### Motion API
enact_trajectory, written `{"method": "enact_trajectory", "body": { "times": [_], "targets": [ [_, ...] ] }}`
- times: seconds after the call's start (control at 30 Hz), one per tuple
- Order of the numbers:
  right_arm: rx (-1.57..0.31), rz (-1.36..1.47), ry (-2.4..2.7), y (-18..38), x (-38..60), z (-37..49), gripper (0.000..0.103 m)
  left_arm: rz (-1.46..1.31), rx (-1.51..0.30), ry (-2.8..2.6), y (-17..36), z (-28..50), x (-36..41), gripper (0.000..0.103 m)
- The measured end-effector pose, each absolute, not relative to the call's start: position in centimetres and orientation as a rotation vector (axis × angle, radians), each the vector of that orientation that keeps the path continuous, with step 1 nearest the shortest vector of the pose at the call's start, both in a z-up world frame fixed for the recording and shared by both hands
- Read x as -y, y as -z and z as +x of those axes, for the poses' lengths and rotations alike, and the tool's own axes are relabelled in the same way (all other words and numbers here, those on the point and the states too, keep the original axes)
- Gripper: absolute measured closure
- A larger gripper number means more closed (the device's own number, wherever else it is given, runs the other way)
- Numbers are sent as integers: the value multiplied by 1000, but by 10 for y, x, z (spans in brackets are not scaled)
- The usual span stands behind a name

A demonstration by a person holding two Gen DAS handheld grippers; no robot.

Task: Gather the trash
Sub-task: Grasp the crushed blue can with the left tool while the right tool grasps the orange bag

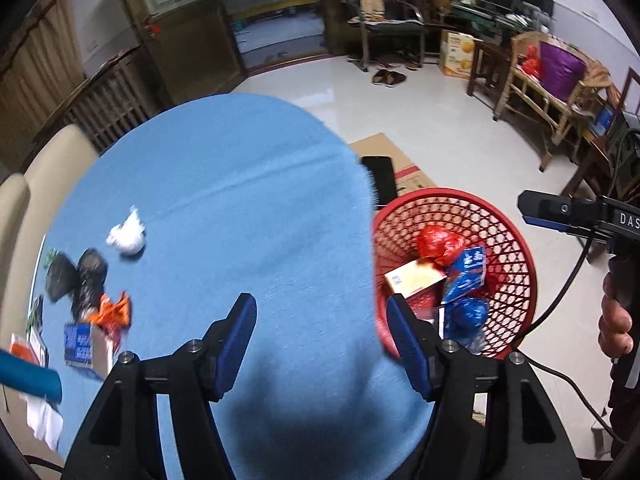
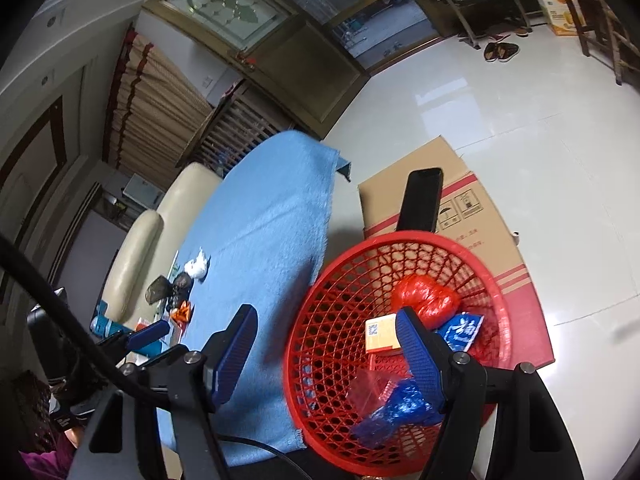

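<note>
Red basket (image 1: 516, 248) by the blue-clothed surface (image 1: 224, 184) (some trash already inside), left hand-held gripper (image 1: 322, 344) empty with jaws apart, right hand-held gripper (image 2: 326, 344) likewise over basket.

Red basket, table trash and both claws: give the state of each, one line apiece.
red basket: upright beside the table, partly filled with wrappers
white crumpled paper: loose on the blue cloth
orange wrapper: on the cloth, uncollected
left claw: open, empty
right claw: open, empty, over the basket
</note>
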State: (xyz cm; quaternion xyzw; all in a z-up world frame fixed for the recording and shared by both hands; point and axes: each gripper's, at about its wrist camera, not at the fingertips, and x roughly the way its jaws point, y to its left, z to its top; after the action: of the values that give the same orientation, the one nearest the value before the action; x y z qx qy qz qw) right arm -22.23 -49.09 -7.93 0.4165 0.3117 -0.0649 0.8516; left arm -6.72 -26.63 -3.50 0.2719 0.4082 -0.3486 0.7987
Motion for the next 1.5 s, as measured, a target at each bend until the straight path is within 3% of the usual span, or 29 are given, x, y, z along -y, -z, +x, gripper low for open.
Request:
{"method": "enact_trajectory", "body": {
  "times": [0.37,0.63,0.93,1.23,1.5],
  "targets": [
    [-717,757,76,58,450,-182,28,384,-905,501,28,-5,165,33],
    [-787,677,2,56,406,-142,28,136,-936,216,27,83,72,33],
    [-842,607,-37,58,372,-124,28,11,-1018,145,45,158,65,33],
    [-862,577,-53,54,360,-116,28,95,-1078,114,79,147,50,33],
    [-864,442,-184,31,312,-62,28,163,-1088,235,77,111,20,33]
  ]
}}
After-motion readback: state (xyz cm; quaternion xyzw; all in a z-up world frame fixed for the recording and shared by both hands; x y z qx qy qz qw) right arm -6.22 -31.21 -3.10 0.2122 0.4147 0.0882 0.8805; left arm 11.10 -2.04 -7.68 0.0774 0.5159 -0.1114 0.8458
